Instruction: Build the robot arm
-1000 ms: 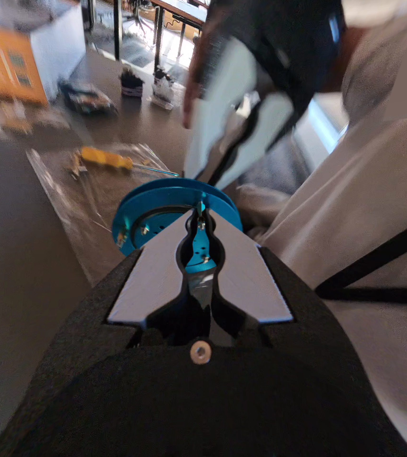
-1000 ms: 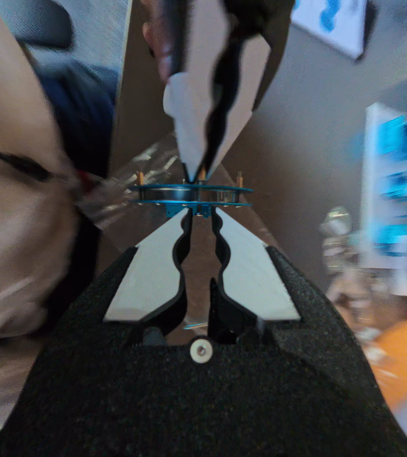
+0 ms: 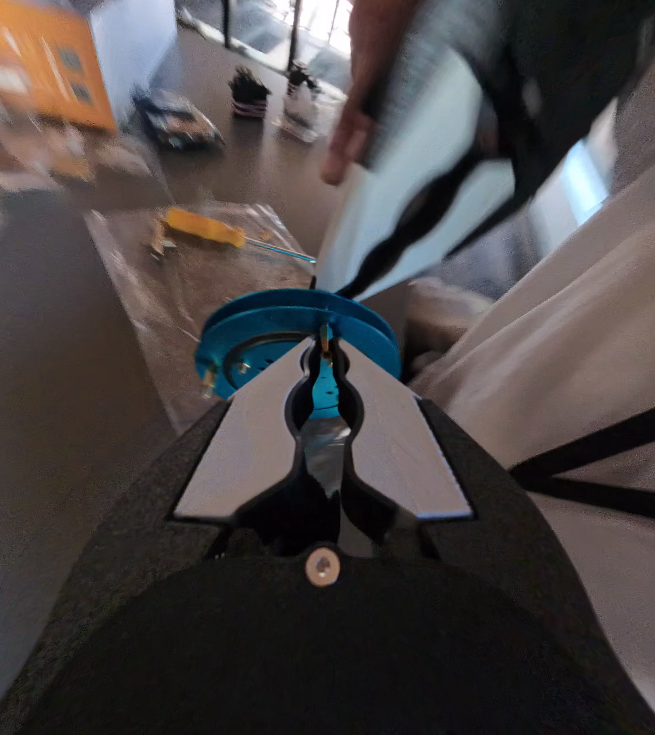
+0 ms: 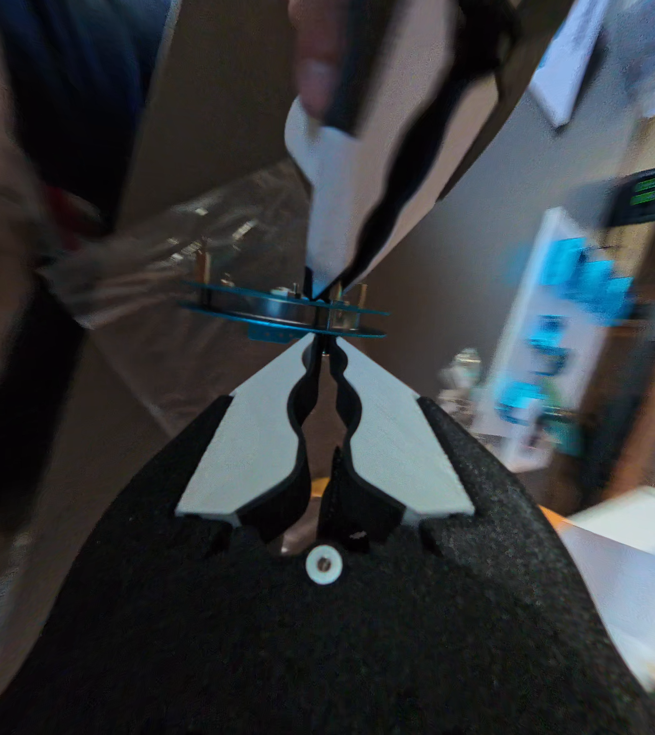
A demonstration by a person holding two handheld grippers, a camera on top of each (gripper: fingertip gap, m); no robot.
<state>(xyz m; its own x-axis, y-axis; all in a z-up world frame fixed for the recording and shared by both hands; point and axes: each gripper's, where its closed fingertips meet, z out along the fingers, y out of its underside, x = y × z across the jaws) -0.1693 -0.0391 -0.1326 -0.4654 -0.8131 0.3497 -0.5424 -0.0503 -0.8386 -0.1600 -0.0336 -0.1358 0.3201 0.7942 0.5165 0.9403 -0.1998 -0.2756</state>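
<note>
We see a grey-brown counter (image 3: 39, 397) with a clear plastic sheet (image 3: 198, 294) on it; a yellow-handled screwdriver (image 3: 206, 230) lies on the sheet, and a blurred orange box (image 3: 31, 67) stands in the upper left of the frame. At the centre, above the sheet, is the blue disc assembly (image 3: 278, 318): 2 thin blue discs, one over the other, with brass posts between them. The left gripper (image 3: 324, 346) has its jaws almost closed, pinching a brass post at the near rim. The right gripper (image 4: 321, 346) meets the opposite rim, its jaws nearly together on the lower disc edge. So the assembly hangs between the 2 grippers, not on the counter.
</note>
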